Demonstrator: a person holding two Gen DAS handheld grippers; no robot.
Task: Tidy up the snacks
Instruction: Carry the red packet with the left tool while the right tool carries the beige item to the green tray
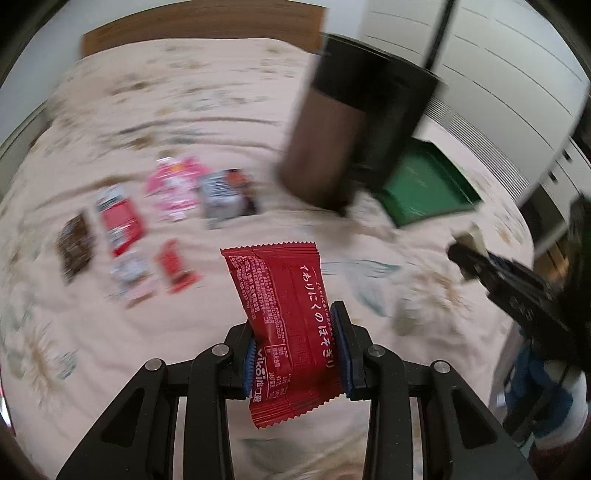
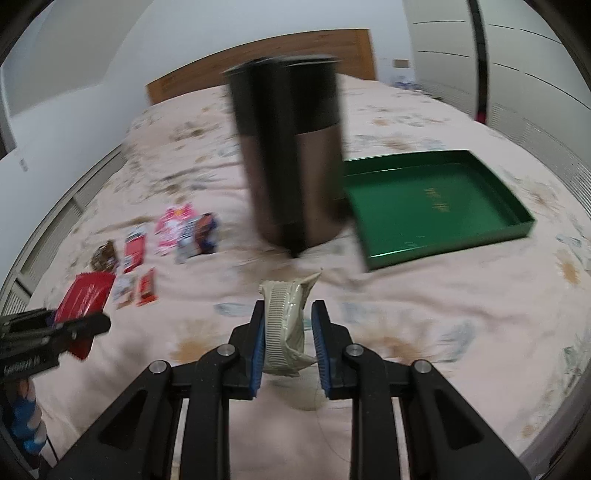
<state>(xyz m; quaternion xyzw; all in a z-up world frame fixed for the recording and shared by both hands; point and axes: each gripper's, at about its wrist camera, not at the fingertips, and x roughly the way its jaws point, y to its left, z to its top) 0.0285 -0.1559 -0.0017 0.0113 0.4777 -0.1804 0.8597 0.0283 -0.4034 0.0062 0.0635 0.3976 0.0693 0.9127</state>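
Left wrist view: looks fwd and steeply down along the left hand-held gripper (image 1: pixel 295 350) onto the pale floral-print bed (image 1: pixel 110 332), close range. Right wrist view: same setup along the right hand-held gripper (image 2: pixel 288 339), aimed somewhat less steeply. Shared field: tall dark cylindrical canister (image 1: pixel 354 122) (image 2: pixel 291 155), shallow green rectangular tray (image 1: pixel 428 184) (image 2: pixel 436 206), row of small snack packets (image 1: pixel 147 221) (image 2: pixel 159 240), wooden headboard (image 1: pixel 207 26) (image 2: pixel 266 59). Each view catches the opposite gripper at its edge.

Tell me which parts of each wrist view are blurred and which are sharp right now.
Left wrist view: the red packet in the left gripper is sharp; the loose snacks, the dark canister and the green tray smear with motion.
Right wrist view: the beige packet in the right gripper is crisp; the canister is streaked, the tray only slightly soft.
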